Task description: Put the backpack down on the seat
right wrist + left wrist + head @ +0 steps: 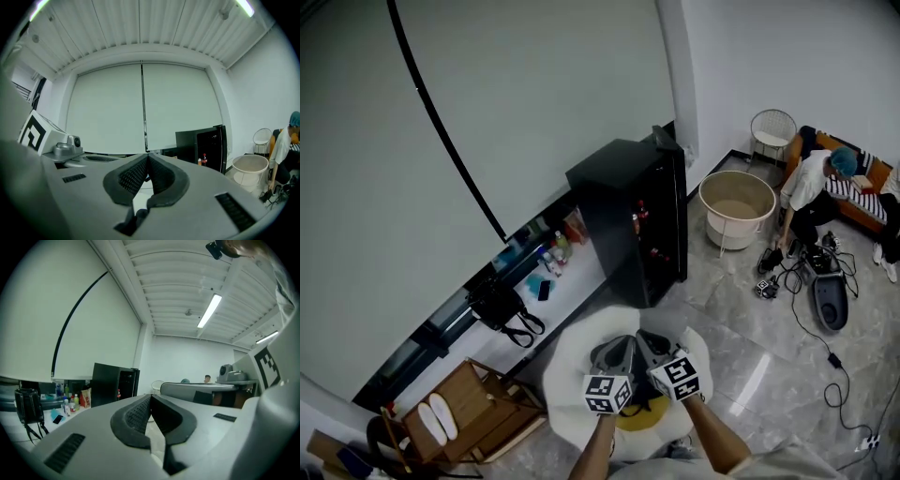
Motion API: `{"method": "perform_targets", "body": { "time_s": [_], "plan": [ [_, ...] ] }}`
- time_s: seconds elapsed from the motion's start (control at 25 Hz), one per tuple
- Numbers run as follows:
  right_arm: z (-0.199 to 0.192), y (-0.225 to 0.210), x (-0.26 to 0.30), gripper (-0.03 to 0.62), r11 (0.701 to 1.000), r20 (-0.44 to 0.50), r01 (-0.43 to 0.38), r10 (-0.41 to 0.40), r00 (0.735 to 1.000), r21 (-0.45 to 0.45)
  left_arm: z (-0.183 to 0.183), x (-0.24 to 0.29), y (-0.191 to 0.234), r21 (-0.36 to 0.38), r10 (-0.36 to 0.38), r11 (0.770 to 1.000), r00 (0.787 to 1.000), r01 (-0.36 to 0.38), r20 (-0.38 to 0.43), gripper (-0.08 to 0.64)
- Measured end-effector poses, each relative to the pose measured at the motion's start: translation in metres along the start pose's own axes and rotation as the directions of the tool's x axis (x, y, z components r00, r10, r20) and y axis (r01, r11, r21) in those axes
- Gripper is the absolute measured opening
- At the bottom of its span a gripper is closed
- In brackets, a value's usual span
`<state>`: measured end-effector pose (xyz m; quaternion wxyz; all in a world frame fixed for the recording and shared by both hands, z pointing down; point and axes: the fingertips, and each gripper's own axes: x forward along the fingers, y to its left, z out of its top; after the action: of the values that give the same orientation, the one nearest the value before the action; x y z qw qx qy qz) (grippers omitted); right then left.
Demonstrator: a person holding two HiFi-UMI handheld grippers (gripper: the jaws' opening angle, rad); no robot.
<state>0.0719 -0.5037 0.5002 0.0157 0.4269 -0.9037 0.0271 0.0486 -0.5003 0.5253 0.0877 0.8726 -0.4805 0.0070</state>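
Both grippers are hovering side by side over the round white seat (pixel 570 364), pointing toward 12 o'clock in the head view. The left gripper (pixel 622 349) is showing its fingers (pixel 135 417) pressing together with nothing between them, and the right gripper (pixel 652 345) is doing the same, its fingers (pixel 131 177) meeting and holding nothing. The backpack (pixel 499 302) is sitting well apart from them at about 10 o'clock, on the white bench (pixel 574 281) under the window blind, its straps hanging over the front edge. Some bottles (pixel 555 248) are standing farther along that bench, beside a black cabinet (pixel 633 220) at 12 o'clock. At about 2 o'clock a person (pixel 811 187) is crouching near a round tub (pixel 737 206).
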Motion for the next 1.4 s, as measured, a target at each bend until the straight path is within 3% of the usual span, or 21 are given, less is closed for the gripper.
{"method": "perform_targets", "body": {
  "time_s": [0.16,0.56,0.84,1.4],
  "plan": [
    [0.004,0.006,-0.026,0.028,1.0,0.021,-0.014,0.013,1.0,0.016,0.009,-0.006,-0.024,0.017,0.007,1.0,0.999,-0.007,0.041,0.031],
    [-0.013,0.02,-0.064,0.028,0.996,-0.016,-0.046,0.048,0.999,0.077,-0.017,-0.032,-0.052,-0.009,0.013,1.0,1.0,-0.013,-0.006,0.031],
    [-0.01,0.047,-0.083,0.028,0.996,-0.013,-0.021,0.023,1.0,0.088,-0.012,-0.07,-0.051,-0.014,-0.009,1.0,1.0,0.009,0.026,0.031],
    [-0.035,0.214,-0.116,0.028,0.993,-0.052,0.045,-0.04,0.998,0.105,-0.036,-0.233,-0.039,-0.032,-0.099,0.995,0.995,0.098,-0.002,0.031]
  ]
}}
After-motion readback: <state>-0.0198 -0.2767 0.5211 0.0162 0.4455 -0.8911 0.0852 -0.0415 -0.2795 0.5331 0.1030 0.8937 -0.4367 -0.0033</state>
